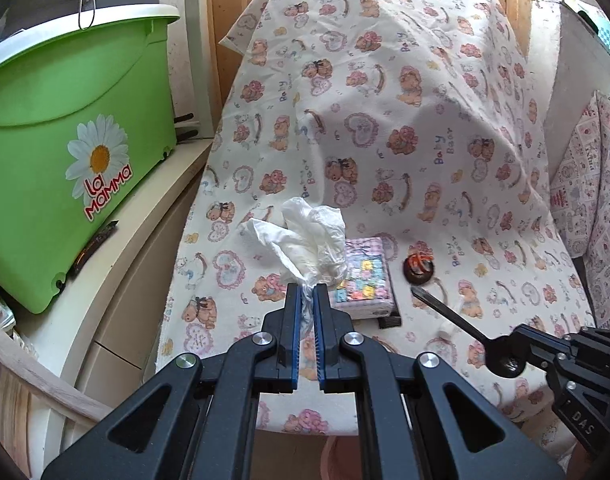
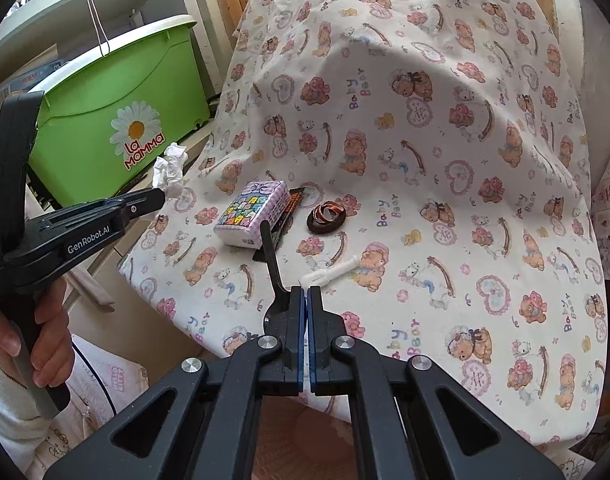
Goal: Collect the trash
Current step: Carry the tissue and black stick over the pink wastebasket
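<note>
over the near edge of the cloth [image 2: 425, 128], a bear-print sheet draped over a table, both grippers hang above the surface. the left gripper [image 1: 308, 292] is clamped on a crumpled white tissue [image 1: 305, 240], its tail pinched between the blue pads and the loose bulk puffing out past the tips; in the right wrist view the same tissue [image 2: 171, 170] shows at the tip of that gripper, held clear of the cloth near its left edge, in front of the green bin [image 1: 65, 140]. a hand [image 2: 33, 340] grips the left gripper's handle.

the right gripper [image 2: 307, 292] is closed on the bowl end of a black spoon [image 2: 271, 256], whose handle sticks out up and to the left, over the cloth. from the left wrist view the spoon [image 1: 445, 312] shows at the right, handle pointing toward the middle.

on the cloth near the near edge lie a tissue pack [image 2: 251, 216] with a pastel print, a dark wrapper [image 2: 287, 216] partly under it, a brown lid [image 2: 327, 218] just right of the wrapper, and a white plastic fork [image 2: 331, 274] nearer the edge, apart from the rest. the bin stands on a white unit beside the cloth's left edge.
</note>
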Available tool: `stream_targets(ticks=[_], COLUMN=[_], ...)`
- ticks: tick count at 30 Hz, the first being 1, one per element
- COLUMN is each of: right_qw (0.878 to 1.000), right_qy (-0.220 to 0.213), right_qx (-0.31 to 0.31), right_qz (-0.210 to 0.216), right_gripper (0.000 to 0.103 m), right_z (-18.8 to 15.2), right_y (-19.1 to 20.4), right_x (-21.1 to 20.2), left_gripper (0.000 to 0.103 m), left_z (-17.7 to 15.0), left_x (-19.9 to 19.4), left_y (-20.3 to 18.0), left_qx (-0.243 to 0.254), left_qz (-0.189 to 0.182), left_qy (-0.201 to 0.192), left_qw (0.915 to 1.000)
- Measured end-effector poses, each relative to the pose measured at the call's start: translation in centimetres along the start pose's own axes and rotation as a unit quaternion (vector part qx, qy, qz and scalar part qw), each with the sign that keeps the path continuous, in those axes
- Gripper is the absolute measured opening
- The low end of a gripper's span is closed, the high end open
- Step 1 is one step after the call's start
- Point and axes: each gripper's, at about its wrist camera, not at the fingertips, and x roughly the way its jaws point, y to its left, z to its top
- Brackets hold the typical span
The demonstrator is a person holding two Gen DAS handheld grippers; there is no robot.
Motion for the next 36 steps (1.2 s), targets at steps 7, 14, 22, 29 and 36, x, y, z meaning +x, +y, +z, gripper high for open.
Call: stream_targets(ticks=[7,14,22,29,36], right_qw=[1.000,1.000,1.000,0.997,0.993], right_qy=[0.006,0.000,0.027,0.074,0.120], right_qx=[0.000,-0.008,0.008,-0.008,0.005], right_qz=[0.003,0.006,0.004,0.022,-0.001], right_gripper=[0.002,0.002,0.002,0.002,0.002], right_z=[-0.3,-1.9,-5.0,-7.2,-9.0], right_y=[0.7,2.3,2.0,2.1,1.6], right_x=[-1.9,-6.0,-6.3,-4.2,-1.5], left_gripper=[0.005,0.006,0.006,0.006,0.006], left_z=[-0.5,-2.6,-5.6,-7.8,-9.9], left_x=[-4.2,-7.1,-6.8,-5.1,-2.0], left_y=[-2.2,-3.2,-3.7,-4.0,-5.4], left_qx=[-0.002,-0.021,-0.038,-0.031,-0.018], left_qz=[-0.021,-0.056,-0.087,-0.117,-0.111], left_qy=[0.028,0.052,0.034,0.053,0.126], left_qw=[0.9994,0.9969,0.9949,0.9913,0.9856])
